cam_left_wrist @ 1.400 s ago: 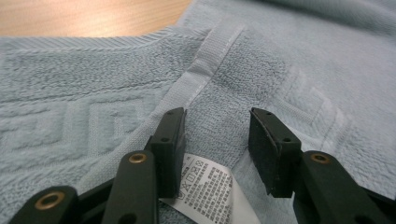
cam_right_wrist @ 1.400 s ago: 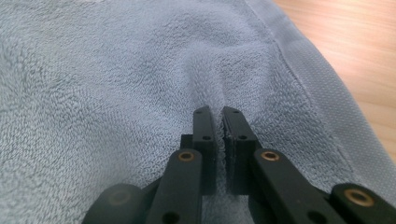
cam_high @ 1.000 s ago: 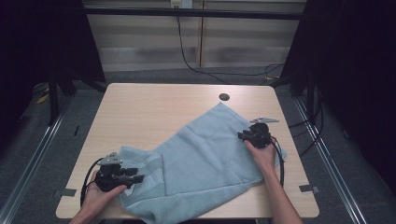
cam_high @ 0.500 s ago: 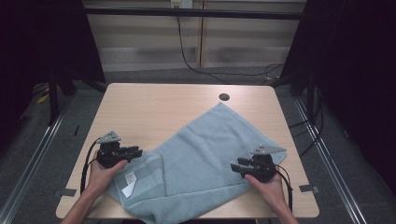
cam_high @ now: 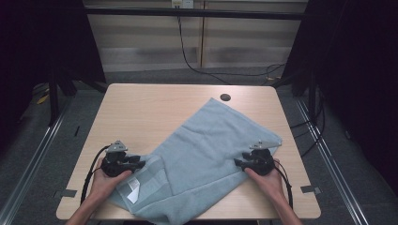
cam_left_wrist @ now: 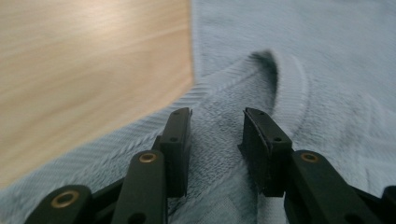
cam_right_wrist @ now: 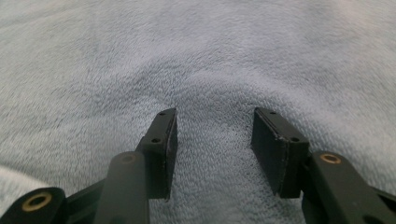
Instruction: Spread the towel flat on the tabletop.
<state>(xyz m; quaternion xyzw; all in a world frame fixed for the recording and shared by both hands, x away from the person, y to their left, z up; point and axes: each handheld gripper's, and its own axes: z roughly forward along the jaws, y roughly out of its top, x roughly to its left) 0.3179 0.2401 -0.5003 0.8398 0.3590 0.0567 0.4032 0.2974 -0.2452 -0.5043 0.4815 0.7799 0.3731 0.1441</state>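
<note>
A light blue towel (cam_high: pixel 206 145) lies spread diagonally on the wooden table (cam_high: pixel 155 108), with a folded flap and a white label (cam_high: pixel 133 187) at its near left end. My left gripper (cam_high: pixel 141 164) points right at that end. In the left gripper view (cam_left_wrist: pixel 217 114) its jaws stand apart over a raised fold of towel (cam_left_wrist: pixel 327 56), having just been opening, and the pads are not pressing it. My right gripper (cam_high: pixel 237 162) points left over the towel's right edge. Its jaws (cam_right_wrist: pixel 215 114) have just been opening too and stand apart above flat towel (cam_right_wrist: pixel 187 46).
A dark round hole (cam_high: pixel 225 97) sits in the table near its far edge. Bare wood (cam_left_wrist: pixel 70 56) lies left of the towel. Cables trail from both grippers toward the front edge. Metal rails run along the floor on both sides.
The right gripper has come from the towel's far right corner toward the front edge. The left gripper has shifted away from the front edge and then right, onto the towel's left end.
</note>
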